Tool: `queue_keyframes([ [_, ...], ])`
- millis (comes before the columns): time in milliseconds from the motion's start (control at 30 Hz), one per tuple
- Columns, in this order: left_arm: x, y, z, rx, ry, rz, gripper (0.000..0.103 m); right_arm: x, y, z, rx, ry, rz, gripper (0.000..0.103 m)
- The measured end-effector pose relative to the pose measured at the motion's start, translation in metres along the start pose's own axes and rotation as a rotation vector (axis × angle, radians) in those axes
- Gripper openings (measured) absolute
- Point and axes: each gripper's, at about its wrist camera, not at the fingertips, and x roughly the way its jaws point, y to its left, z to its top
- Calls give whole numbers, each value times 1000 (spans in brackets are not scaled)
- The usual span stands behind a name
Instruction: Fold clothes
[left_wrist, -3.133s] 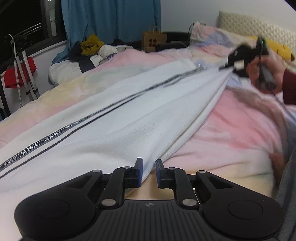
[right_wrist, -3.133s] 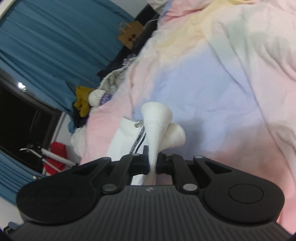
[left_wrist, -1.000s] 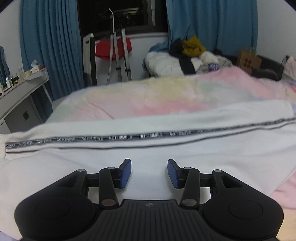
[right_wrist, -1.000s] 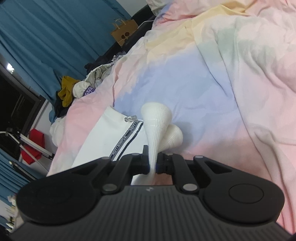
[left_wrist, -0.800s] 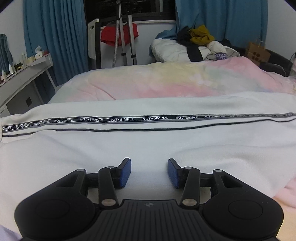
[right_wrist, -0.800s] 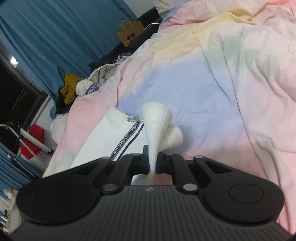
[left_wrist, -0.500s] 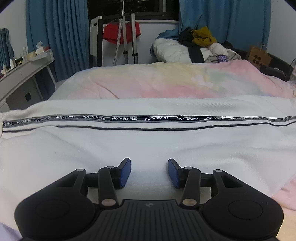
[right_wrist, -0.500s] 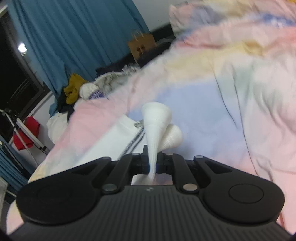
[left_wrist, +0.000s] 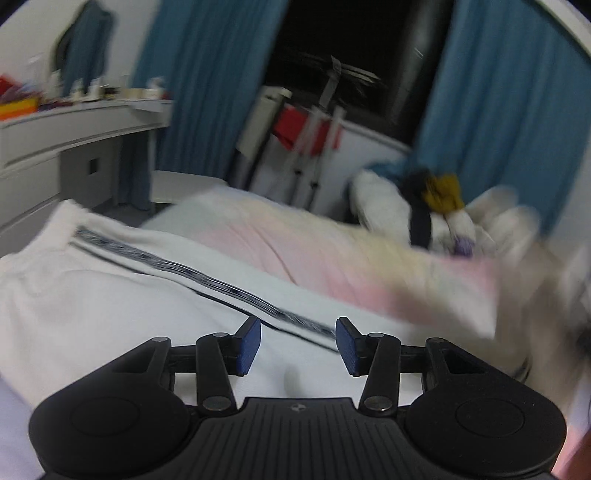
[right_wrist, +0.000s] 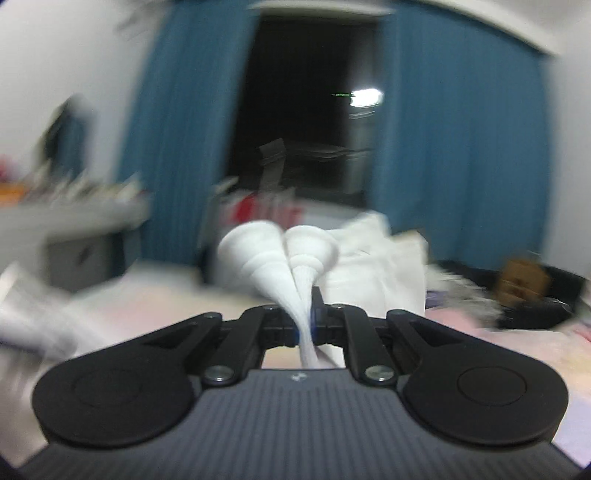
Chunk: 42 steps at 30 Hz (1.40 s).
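Note:
White trousers (left_wrist: 110, 295) with a black lettered side stripe (left_wrist: 207, 280) lie across the pastel bedspread (left_wrist: 332, 254). My left gripper (left_wrist: 297, 345) hovers just above the white cloth near the stripe, its blue pads apart and nothing between them. In the right wrist view my right gripper (right_wrist: 304, 326) is shut on a pinched fold of the white trousers (right_wrist: 288, 266), which fans out in two rolls above the jaws. More white cloth (right_wrist: 376, 273) hangs behind that fold. Both views are blurred by motion.
A heap of clothes (left_wrist: 439, 206) sits at the far side of the bed. A red-hung drying rack (left_wrist: 310, 140) stands by the dark window between blue curtains (left_wrist: 207, 88). A white desk (left_wrist: 55, 147) is at the left. A brown paper bag (right_wrist: 522, 282) stands at the right.
The right gripper swung up off the bed with the fold still in its jaws and rolled level, now facing the window. The left gripper rose and rolled, so the stripe now slants.

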Motion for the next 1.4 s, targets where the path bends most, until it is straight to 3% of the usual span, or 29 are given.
queue_keyframes([
  [67, -7, 13, 5, -55, -9, -9, 48, 9, 42, -33, -70, 95, 78, 8],
  [167, -12, 23, 10, -105, -22, -2, 48, 18, 72, -81, -125, 196, 97, 8],
  [267, -14, 25, 15, -135, -38, -15, 48, 9, 70, -78, -120, 162, 87, 9],
  [367, -13, 18, 22, -98, -44, -42, 48, 0, 58, -58, -65, 97, 123, 9],
  [433, -10, 11, 24, -72, -52, -41, 48, 1, 56, -56, -24, 110, 168, 9],
  [567, -3, 7, 19, -50, -23, -21, 48, 8, 62, -85, -29, 164, 219, 8],
  [767, 4, 2, 14, -26, -3, -25, 49, 6, 51, -71, 67, 181, 247, 12],
  [833, 3, 2, 13, -17, -6, -38, 50, 2, 46, -65, 83, 203, 265, 19],
  [900, 1, -1, 10, 2, -4, -45, 51, -2, 40, -58, 99, 226, 284, 40],
  [1000, -2, -4, 4, 28, 0, -52, 51, -16, 27, -50, 136, 237, 313, 64],
  [1133, -11, -12, -8, 76, 18, -69, 51, -44, -4, -33, 173, 214, 288, 65],
  [1400, -54, -32, -45, 175, 33, -85, 58, -71, -67, -30, 254, 208, 125, 65],
])
